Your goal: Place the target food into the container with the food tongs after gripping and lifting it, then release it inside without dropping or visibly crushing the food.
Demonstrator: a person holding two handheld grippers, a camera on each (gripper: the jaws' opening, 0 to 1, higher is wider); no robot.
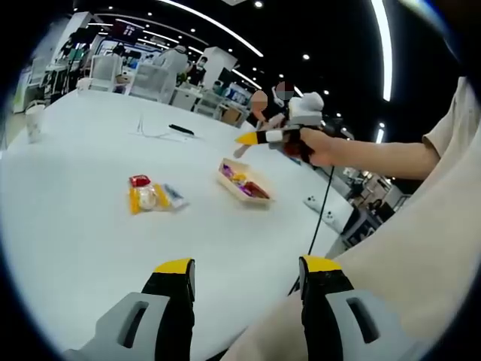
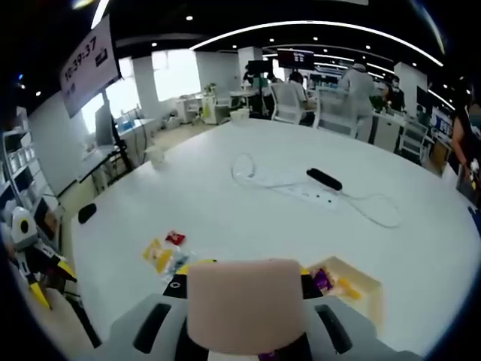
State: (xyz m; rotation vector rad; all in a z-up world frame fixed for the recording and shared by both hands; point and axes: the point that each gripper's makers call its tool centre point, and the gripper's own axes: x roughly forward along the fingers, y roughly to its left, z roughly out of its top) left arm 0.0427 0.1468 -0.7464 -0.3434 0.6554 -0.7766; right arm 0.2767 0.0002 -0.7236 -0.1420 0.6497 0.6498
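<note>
left hand-held gripper (image 1: 248,274) hangs open above the counter (image 1: 75,226); right hand-held gripper (image 2: 246,284) is clamped on pink food tongs (image 2: 246,301) over the wooden container (image 2: 366,289).

Both views are looking down from well above the white table (image 1: 90,226), facing from different sides and sharing the wooden container (image 1: 242,183) and snack packets (image 1: 150,195).

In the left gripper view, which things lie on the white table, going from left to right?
Paper cup → black object, far back → pile of wrapped snacks → tray with food → the right gripper, held above the table.
</note>
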